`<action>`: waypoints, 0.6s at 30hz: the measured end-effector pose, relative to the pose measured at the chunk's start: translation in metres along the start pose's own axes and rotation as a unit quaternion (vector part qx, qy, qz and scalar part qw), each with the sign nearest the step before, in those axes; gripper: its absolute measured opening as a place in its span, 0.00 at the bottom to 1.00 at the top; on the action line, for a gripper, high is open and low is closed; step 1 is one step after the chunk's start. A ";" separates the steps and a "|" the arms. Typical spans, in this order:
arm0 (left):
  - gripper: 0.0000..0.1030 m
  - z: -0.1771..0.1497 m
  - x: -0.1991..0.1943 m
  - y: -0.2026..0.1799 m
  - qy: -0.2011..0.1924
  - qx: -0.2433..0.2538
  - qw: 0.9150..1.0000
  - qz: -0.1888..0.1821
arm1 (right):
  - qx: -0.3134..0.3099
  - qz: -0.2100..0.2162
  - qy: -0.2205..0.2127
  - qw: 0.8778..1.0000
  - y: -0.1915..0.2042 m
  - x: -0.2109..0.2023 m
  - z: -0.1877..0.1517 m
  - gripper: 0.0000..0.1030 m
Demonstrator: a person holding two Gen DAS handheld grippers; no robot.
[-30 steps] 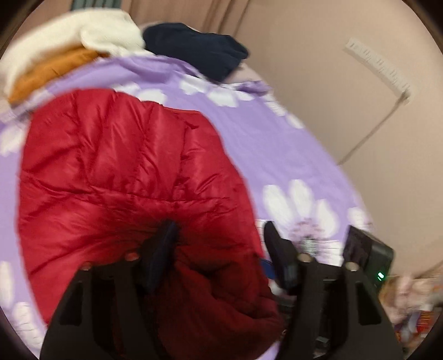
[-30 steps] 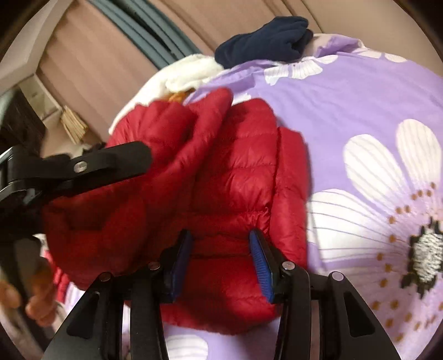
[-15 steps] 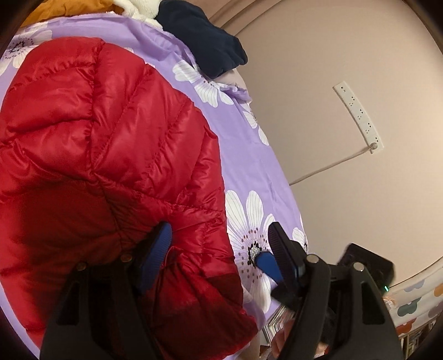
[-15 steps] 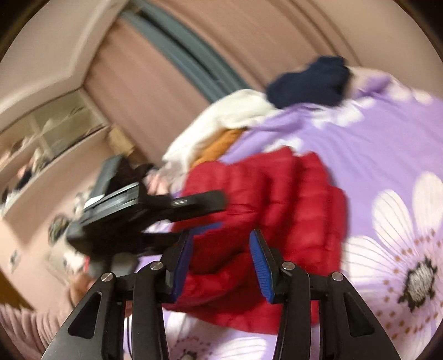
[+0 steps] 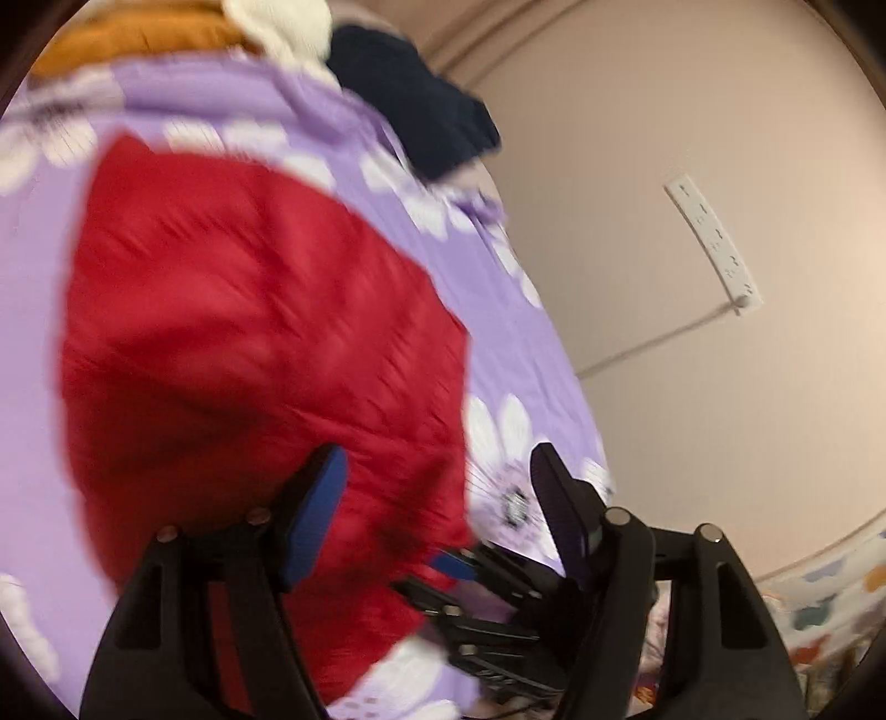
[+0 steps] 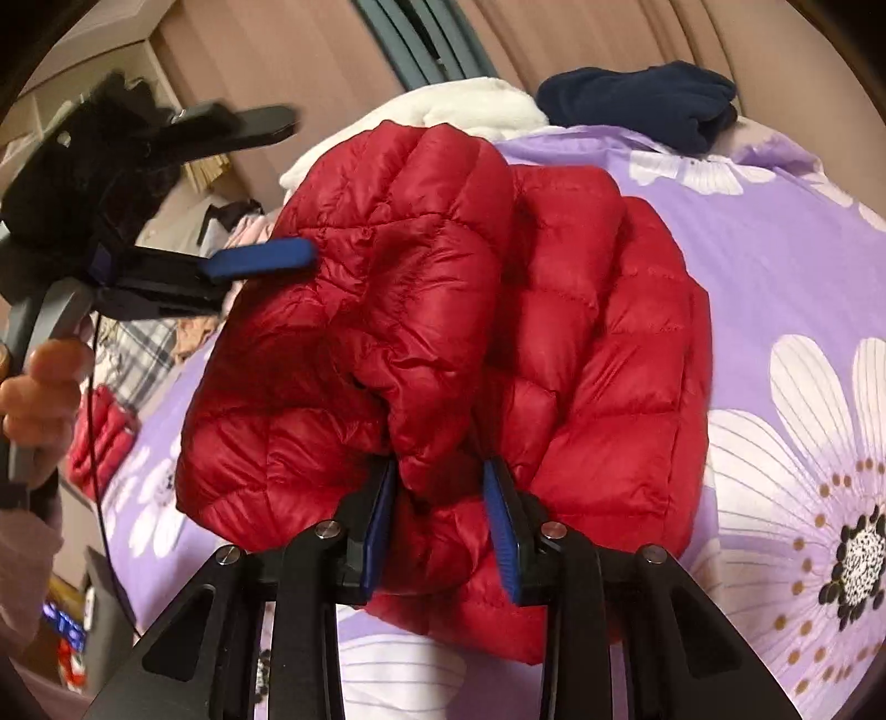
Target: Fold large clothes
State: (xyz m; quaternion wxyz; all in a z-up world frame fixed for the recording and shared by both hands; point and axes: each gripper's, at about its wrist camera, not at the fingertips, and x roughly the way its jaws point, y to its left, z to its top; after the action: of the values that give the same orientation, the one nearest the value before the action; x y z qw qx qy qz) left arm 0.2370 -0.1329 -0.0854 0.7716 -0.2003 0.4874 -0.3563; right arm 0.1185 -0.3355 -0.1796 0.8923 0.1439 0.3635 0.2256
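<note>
A red quilted down jacket (image 6: 498,310) lies bunched on a purple flowered bedsheet (image 6: 775,249). My right gripper (image 6: 443,515) is shut on a fold of the jacket at its near edge, the cloth pinched between the blue pads. My left gripper (image 5: 437,498) is open and empty, held above the jacket's (image 5: 249,360) near right edge; it also shows at the left in the right wrist view (image 6: 260,194), its jaws wide apart and just clear of the jacket's left side.
A navy garment (image 6: 642,99), a white garment (image 6: 470,102) and an orange one (image 5: 138,39) are piled at the bed's far end. A wall with a power strip (image 5: 714,243) runs along the bed's right side. Clutter and another red garment (image 6: 102,432) lie left.
My right gripper has closed on a fold of the jacket. My left gripper has let go of the jacket, stayed open and pulled back from it.
</note>
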 end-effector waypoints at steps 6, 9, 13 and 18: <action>0.61 0.026 -0.019 0.014 -0.055 0.028 0.994 0.092 | 0.009 0.006 -0.002 1.000 -0.003 0.001 -0.002 0.32; 0.49 0.037 0.003 0.027 -0.040 0.033 0.991 0.122 | 0.018 0.014 -0.007 1.000 -0.010 0.004 -0.001 0.32; 0.46 0.036 0.036 0.043 0.000 0.053 0.985 0.165 | 0.017 0.016 -0.008 1.000 -0.011 0.004 -0.003 0.31; 0.46 0.029 0.059 0.048 0.026 0.083 0.976 0.198 | 0.024 0.016 -0.011 1.000 -0.013 0.005 -0.003 0.31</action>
State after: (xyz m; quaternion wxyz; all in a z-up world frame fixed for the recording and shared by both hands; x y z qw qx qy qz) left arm 0.2965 -0.1460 -0.1397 0.8280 -0.0254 0.5060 -0.2404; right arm 0.1234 -0.3444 -0.1898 0.8888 0.1736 0.3569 0.2292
